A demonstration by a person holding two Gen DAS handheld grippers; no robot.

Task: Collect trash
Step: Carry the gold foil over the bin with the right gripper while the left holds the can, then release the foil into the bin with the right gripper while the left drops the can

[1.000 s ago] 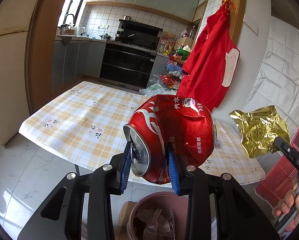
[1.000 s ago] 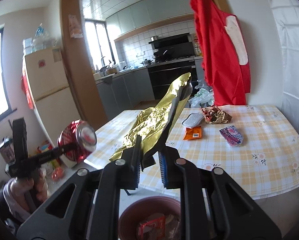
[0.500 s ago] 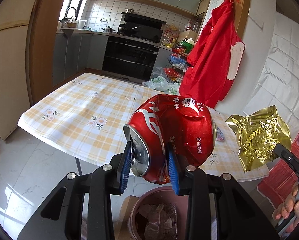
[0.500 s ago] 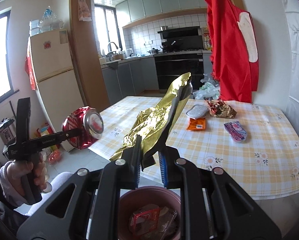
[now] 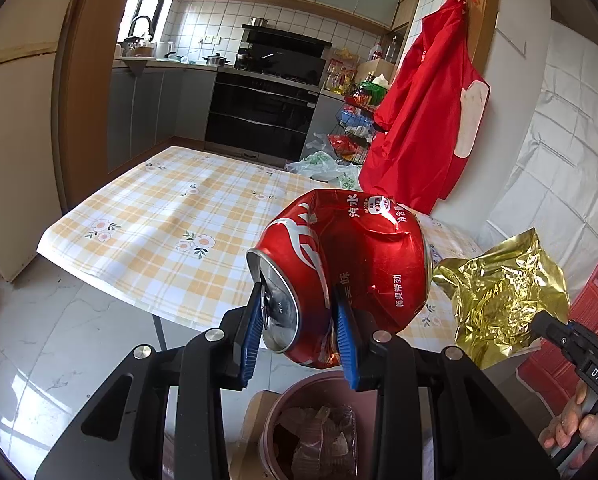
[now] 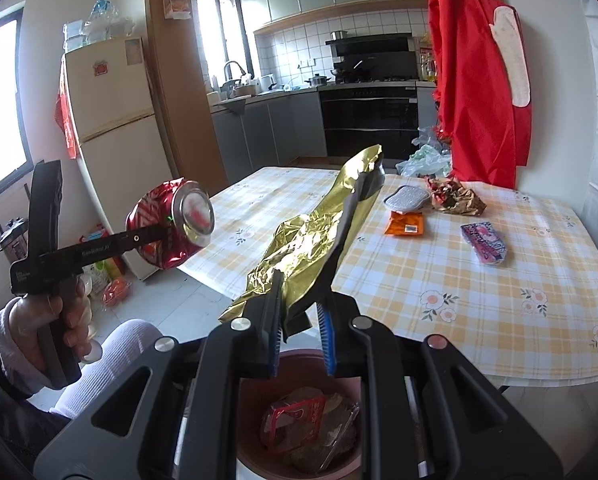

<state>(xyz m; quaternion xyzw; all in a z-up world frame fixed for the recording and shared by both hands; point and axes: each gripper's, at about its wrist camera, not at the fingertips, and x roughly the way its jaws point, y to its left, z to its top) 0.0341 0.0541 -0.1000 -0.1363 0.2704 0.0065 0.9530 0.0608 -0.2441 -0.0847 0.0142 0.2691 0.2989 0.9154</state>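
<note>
A tiled kitchen with grey cabinets and a black oven lies behind a surface (image 6: 439,280) covered in yellow checked cloth. A red apron (image 6: 479,80) hangs on the wall by its far right corner. Below the near edge stands a brown bin (image 6: 299,432) with wrappers already in it. Above it, the left claw (image 5: 299,320) is clamped on a crushed red can (image 5: 351,272), its blue pads pressing the can's open end. Beside it the right claw (image 6: 299,328) pinches a crumpled gold foil wrapper (image 6: 315,240). Near the far right corner lie a brown crumpled wrapper (image 6: 455,198), a silver packet (image 6: 405,198), an orange packet (image 6: 407,224) and a pink packet (image 6: 485,242).
</note>
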